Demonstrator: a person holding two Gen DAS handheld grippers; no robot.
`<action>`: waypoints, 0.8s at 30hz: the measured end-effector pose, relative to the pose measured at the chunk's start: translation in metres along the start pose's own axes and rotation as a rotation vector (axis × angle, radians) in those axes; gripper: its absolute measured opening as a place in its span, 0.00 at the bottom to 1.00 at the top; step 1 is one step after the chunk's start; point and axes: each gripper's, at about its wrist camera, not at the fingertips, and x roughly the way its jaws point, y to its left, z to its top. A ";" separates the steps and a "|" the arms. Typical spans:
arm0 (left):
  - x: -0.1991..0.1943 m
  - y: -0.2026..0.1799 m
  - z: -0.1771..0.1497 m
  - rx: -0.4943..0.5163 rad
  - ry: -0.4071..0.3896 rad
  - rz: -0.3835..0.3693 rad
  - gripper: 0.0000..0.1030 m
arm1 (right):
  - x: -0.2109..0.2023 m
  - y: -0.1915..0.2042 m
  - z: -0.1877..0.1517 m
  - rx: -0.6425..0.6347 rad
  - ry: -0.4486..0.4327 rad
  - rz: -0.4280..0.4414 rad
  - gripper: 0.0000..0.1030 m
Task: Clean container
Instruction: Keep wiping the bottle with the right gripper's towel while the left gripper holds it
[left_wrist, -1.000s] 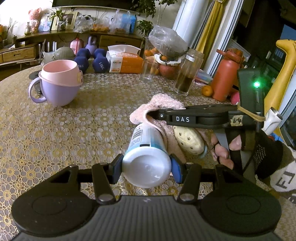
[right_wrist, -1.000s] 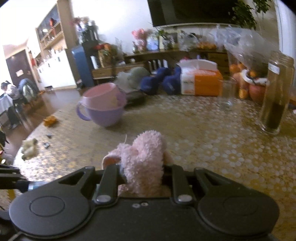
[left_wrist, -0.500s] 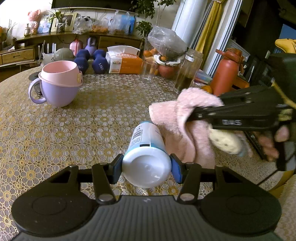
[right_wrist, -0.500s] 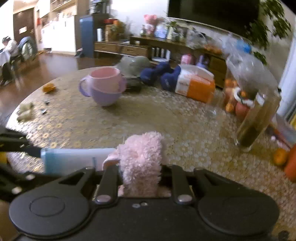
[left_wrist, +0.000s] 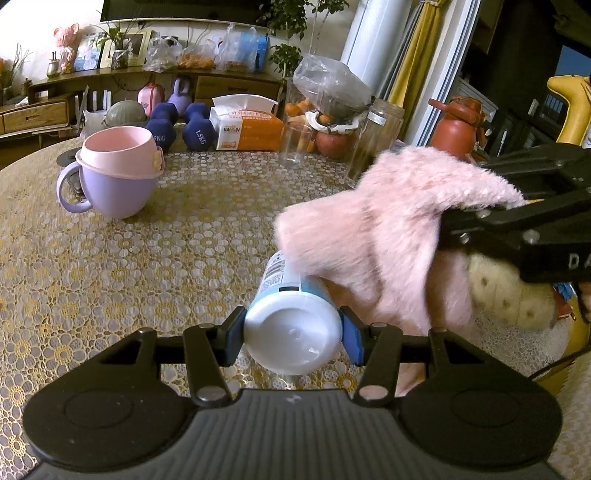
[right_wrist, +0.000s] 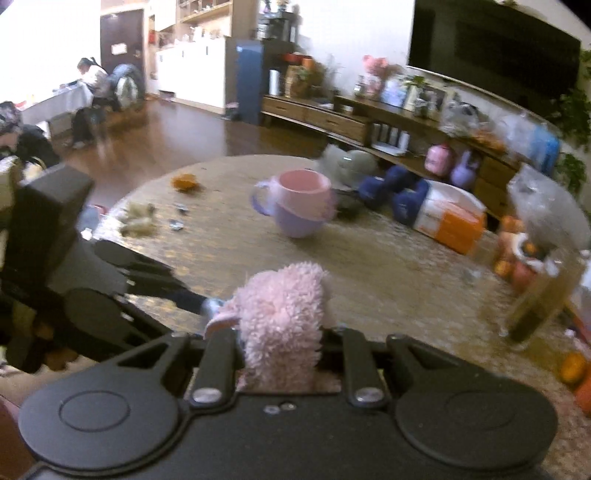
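A white container with a blue label (left_wrist: 291, 328) lies on its side, base toward the camera, and my left gripper (left_wrist: 291, 334) is shut on it just above the lace tablecloth (left_wrist: 147, 266). A fluffy pink cloth (left_wrist: 384, 236) hangs from my right gripper (left_wrist: 480, 210), which comes in from the right and is shut on it. The cloth drapes over the container's far end and hides it. In the right wrist view the cloth (right_wrist: 282, 321) bulges up between the fingers of the right gripper (right_wrist: 282, 347). The left gripper (right_wrist: 74, 291) shows at the left.
A purple mug with a pink insert (left_wrist: 118, 177) stands at the left of the table. At the back are blue dumbbells (left_wrist: 194, 125), a tissue box (left_wrist: 247, 129), a drinking glass (left_wrist: 295, 146), a tall jar (left_wrist: 373, 142) and an orange bottle (left_wrist: 456, 129).
The right gripper has lifted the pink cloth off the table and swung it up and over the container's far end. The left gripper and container have stayed in place.
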 end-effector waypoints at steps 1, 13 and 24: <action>0.000 0.000 0.000 0.003 0.000 0.000 0.51 | 0.004 0.003 0.001 0.000 -0.001 0.011 0.17; 0.000 0.009 0.006 -0.005 -0.008 -0.021 0.51 | 0.067 -0.030 0.000 0.091 0.080 -0.031 0.18; -0.001 0.024 0.017 -0.062 -0.027 -0.061 0.51 | 0.104 -0.079 -0.021 0.193 0.143 -0.123 0.18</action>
